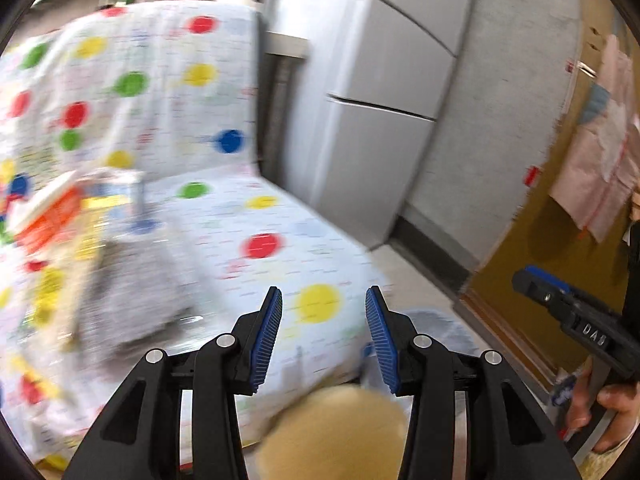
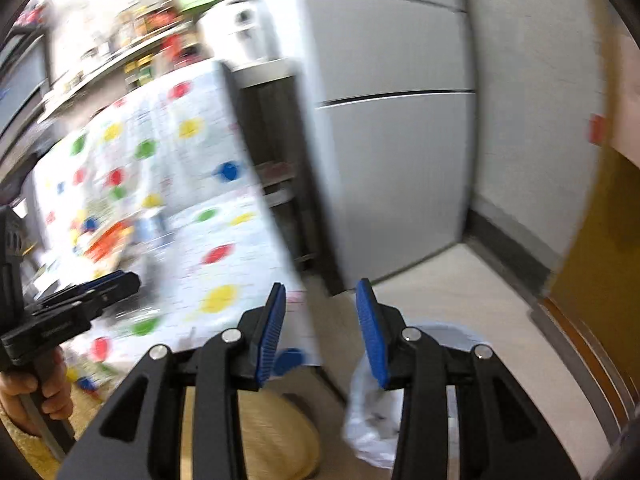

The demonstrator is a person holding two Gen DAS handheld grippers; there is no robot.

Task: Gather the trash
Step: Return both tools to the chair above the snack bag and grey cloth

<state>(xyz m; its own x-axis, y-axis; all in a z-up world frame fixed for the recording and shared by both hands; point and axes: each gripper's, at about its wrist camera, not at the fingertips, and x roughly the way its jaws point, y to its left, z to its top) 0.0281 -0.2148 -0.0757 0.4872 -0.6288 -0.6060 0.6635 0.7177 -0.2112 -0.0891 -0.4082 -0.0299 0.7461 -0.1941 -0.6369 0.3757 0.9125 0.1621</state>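
Observation:
Both views are blurred by motion. My left gripper (image 1: 324, 300) is open and empty above the near corner of a table covered with a dotted cloth (image 1: 256, 224). Packets and wrappers (image 1: 60, 208) lie in a blurred pile at the table's left. My right gripper (image 2: 322, 294) is open and empty, above the floor beside the table's edge (image 2: 224, 280). A white plastic bag (image 2: 374, 412) stands on the floor below it; it also shows in the left wrist view (image 1: 436, 332). The right gripper also shows in the left wrist view (image 1: 540, 284), the left in the right wrist view (image 2: 116, 284).
A grey fridge (image 1: 384, 120) stands behind the table against a grey wall. A yellow-brown door (image 1: 532, 256) with hanging pink cloth (image 1: 600, 152) is at the right. A tan round thing (image 1: 332, 436), perhaps a stool, sits low by the table. Shelves with bottles (image 2: 132, 36) run along the back.

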